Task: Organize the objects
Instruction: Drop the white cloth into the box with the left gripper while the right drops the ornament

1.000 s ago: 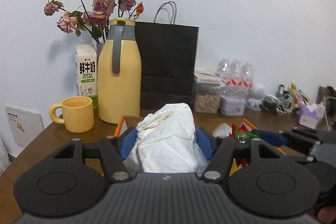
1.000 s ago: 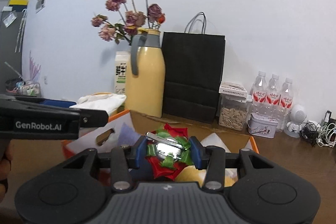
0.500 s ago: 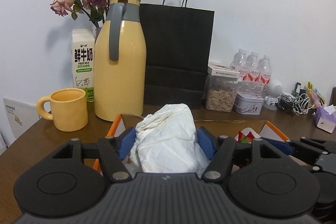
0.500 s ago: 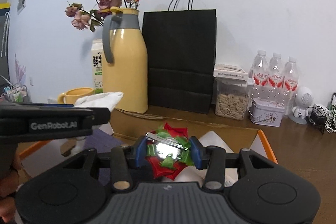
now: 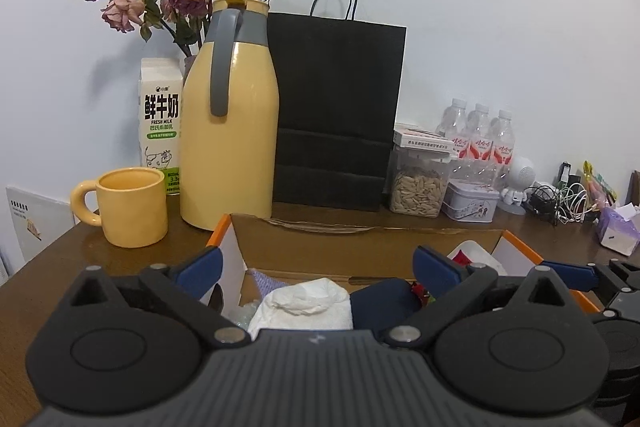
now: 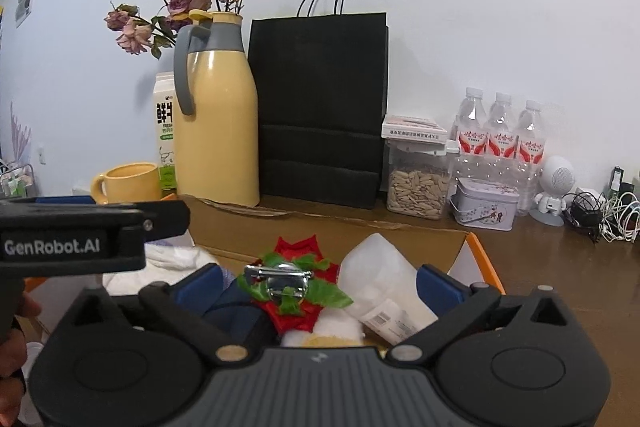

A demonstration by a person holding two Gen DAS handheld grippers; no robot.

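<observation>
Now both sets of jaws have just been opening and stand wide, pressing on nothing. Under the left gripper (image 5: 316,259), the crumpled white cloth (image 5: 306,305) lies loose in the cardboard box (image 5: 360,243) on the brown desk (image 5: 48,275). Under the right gripper (image 6: 318,285), the red-and-green flower hair clip (image 6: 294,287) rests in the same box beside a white plastic bottle (image 6: 380,283).

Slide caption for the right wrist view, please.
Open right hand-held gripper above the cardboard box, red-and-green flower clip lying released between its pads.
</observation>
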